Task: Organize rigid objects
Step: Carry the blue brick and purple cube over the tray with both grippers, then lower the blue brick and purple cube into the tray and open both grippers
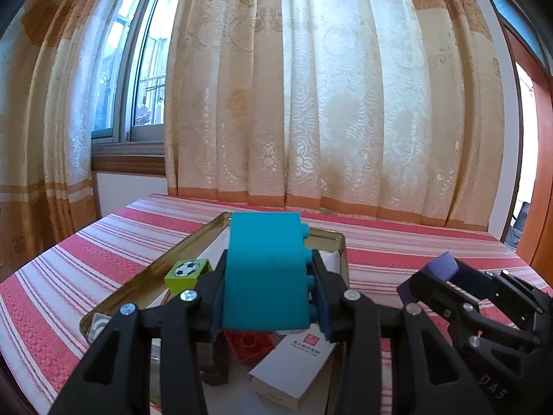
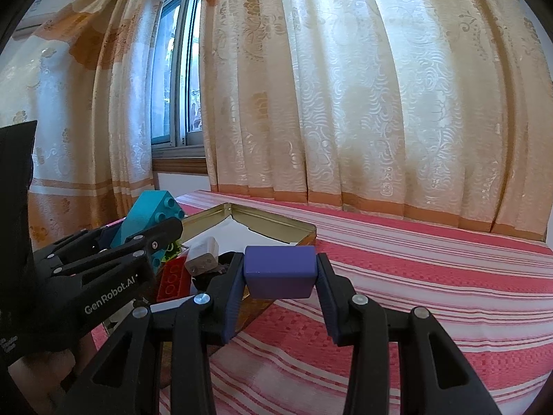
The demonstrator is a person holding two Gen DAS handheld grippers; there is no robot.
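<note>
Left wrist view: your left gripper [image 1: 268,297] is clamped on a teal building block [image 1: 266,273], pads pressing both its sides, studs facing right.
Teal block's place: lifted above the gold tin tray [image 1: 340,242], not touching anything in it.
Right wrist view: your right gripper [image 2: 280,276] is clamped on a purple block [image 2: 280,271], one pad on each end.
Purple block's place: raised over the tray's near right wall, just beside the striped cloth [image 2: 432,294].
Tray contents, left view: a green cube with a football print [image 1: 186,273] near the left wall, a red studded brick [image 1: 249,344] under your teal block, a white card box [image 1: 293,366] tilted against the brick.
Tray contents, right view: a white plug adapter [image 2: 204,256] lies next to the red brick; a dark item behind it is too hidden for you to tell.
Grippers together: yours sit side by side, near but apart.
Backdrop: patterned curtains [image 2: 345,86] and a window [image 1: 145,69].
</note>
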